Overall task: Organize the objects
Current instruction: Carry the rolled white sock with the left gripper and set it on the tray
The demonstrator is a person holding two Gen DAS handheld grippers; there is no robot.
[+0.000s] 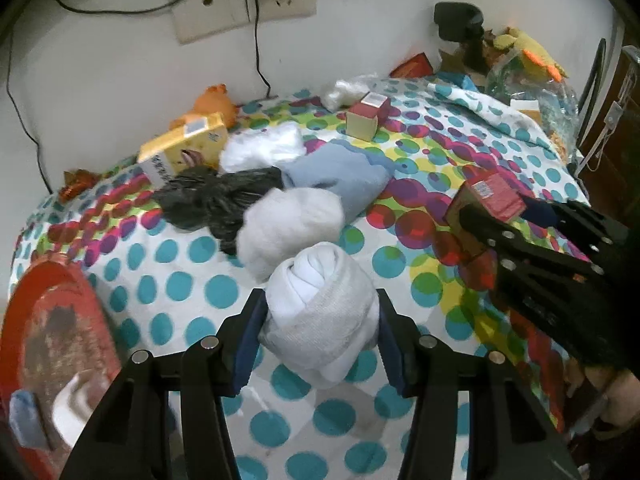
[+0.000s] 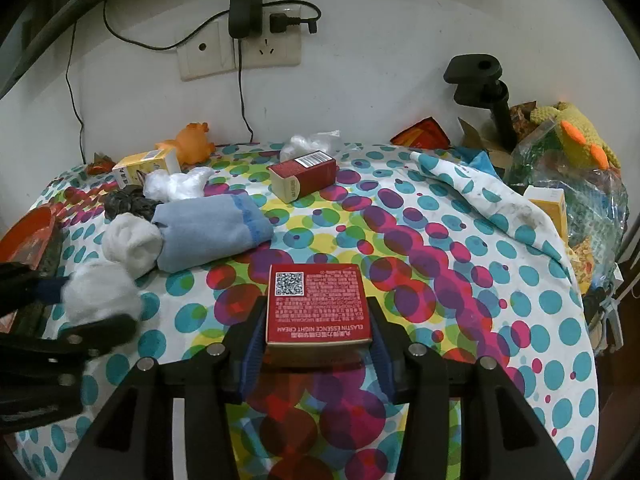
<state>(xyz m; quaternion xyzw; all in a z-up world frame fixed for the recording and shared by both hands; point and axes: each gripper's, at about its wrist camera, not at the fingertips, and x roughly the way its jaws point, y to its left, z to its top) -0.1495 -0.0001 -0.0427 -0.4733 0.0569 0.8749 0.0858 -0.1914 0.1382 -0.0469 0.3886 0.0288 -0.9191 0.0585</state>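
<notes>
Rolled white sock bundle (image 1: 320, 312), soft knit, rounded, is clamped between the blue pads of the left gripper (image 1: 318, 344), low over the dotted cloth (image 1: 180, 288). Red carton (image 2: 318, 300), rectangular card with a printed code on top, is pinched flat between the fingers of the right gripper (image 2: 318, 344), above the same cloth. Beyond the sock bundle are listed: a second white sock ball (image 1: 288, 220), fluffy; a crumpled black plastic bag (image 1: 216, 204); a folded pale blue cloth (image 1: 340, 176); a yellow carton (image 1: 184, 148); a smaller red carton (image 1: 366, 114), lying well apart from both grippers. An orange rubber toy (image 1: 214, 100) is seen by the white wall.
</notes>
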